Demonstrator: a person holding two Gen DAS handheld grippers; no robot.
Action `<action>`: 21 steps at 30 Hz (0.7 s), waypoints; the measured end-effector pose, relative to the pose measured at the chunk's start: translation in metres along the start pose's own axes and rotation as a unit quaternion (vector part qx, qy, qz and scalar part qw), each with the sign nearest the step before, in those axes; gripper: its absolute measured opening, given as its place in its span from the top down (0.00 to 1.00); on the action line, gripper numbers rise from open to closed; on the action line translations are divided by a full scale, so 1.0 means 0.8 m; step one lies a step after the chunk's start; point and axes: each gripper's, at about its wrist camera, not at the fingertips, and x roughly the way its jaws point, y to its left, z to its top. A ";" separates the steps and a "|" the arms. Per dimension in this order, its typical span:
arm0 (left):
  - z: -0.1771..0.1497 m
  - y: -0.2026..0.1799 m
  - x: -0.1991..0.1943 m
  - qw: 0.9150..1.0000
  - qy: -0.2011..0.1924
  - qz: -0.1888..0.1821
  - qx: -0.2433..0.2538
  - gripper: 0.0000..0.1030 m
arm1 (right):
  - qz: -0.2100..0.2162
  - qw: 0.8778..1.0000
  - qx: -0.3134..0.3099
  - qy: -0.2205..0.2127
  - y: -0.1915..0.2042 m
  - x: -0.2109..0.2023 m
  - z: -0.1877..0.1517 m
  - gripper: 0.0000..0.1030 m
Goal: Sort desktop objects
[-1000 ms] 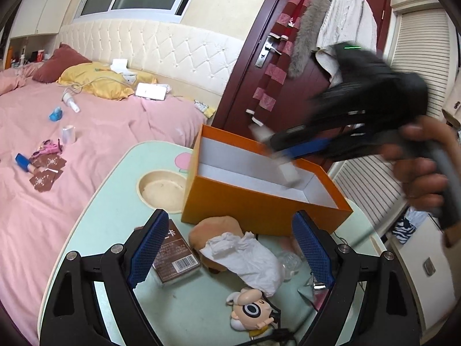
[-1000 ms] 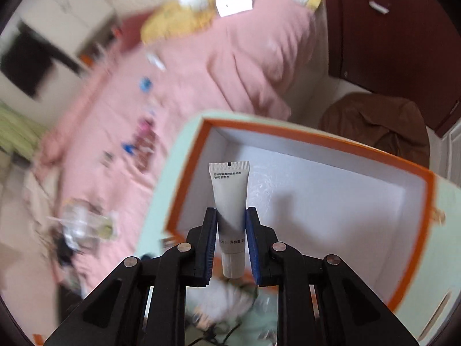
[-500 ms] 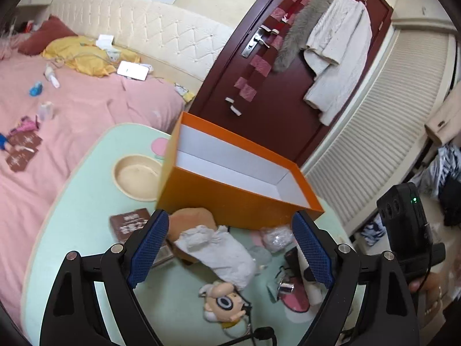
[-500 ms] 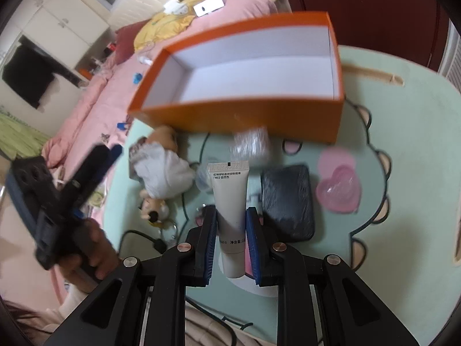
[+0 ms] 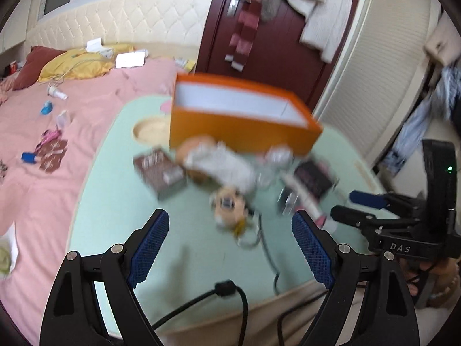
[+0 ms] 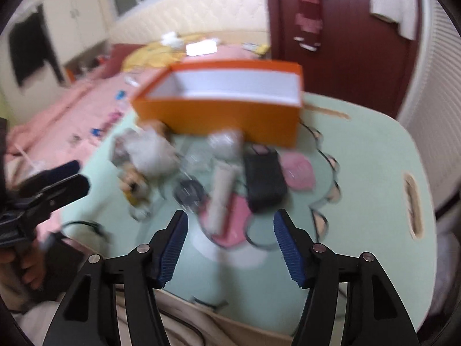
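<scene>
An open orange box [image 5: 242, 124] [image 6: 227, 106] stands at the far side of the pale green table [image 5: 178, 248] [image 6: 368, 155]. In front of it lie a white tube [image 6: 220, 194], a black pouch [image 6: 263, 177], a brown packet [image 5: 161, 173], a stuffed doll with white cloth [image 5: 222, 170] and a doll-head keychain [image 5: 229, 206]. My left gripper [image 5: 230, 245] is open and empty over the table's near edge. My right gripper [image 6: 230, 245] is open and empty just short of the tube; it also shows in the left wrist view [image 5: 354, 204]. Both views are blurred.
A pink bed [image 5: 52, 132] with small scattered items lies left of the table. A dark red door [image 5: 273, 43] hung with clothes stands behind the box. A black cable [image 5: 259, 248] runs over the table's near edge. A pink heart dish [image 6: 296, 170] sits right of the pouch.
My right gripper has opened and let go of the white tube, which now lies on the table among the items. Both grippers have pulled back toward the table's near edge.
</scene>
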 end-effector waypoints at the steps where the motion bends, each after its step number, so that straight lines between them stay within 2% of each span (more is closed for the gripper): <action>1: -0.003 -0.001 0.007 1.000 0.013 0.006 0.000 0.15 | -0.017 1.000 0.006 0.018 -0.001 0.011 -0.006 0.40; 4: 0.000 -0.005 0.021 0.999 0.028 0.034 0.001 0.15 | -0.041 0.997 0.027 0.053 -0.012 0.036 -0.009 0.40; 6: 0.002 -0.010 0.027 0.998 0.025 0.060 0.009 0.15 | -0.069 0.996 0.024 0.043 -0.015 0.040 -0.007 0.40; 8: -0.001 -0.014 0.038 0.996 0.038 0.082 0.014 0.15 | -0.077 0.996 0.024 0.037 -0.017 0.045 -0.007 0.36; 9: -0.003 -0.016 0.044 0.994 0.047 0.093 0.016 0.15 | -0.078 0.996 0.027 0.034 -0.019 0.046 -0.008 0.29; 11: -0.008 -0.021 0.053 0.993 0.054 0.105 0.030 0.14 | -0.078 0.996 0.036 0.032 -0.027 0.050 -0.010 0.09; 13: -0.014 -0.028 0.061 0.991 0.056 0.113 0.047 0.11 | -0.077 0.995 0.046 0.032 -0.036 0.054 -0.013 0.00; 16: -0.016 -0.027 0.065 0.991 0.057 0.114 0.050 0.00 | -0.076 0.996 0.044 0.024 -0.042 0.059 -0.014 0.00; 21: -0.017 -0.023 0.067 0.991 0.056 0.113 0.050 0.00 | -0.077 0.996 0.043 0.018 -0.043 0.058 -0.016 0.00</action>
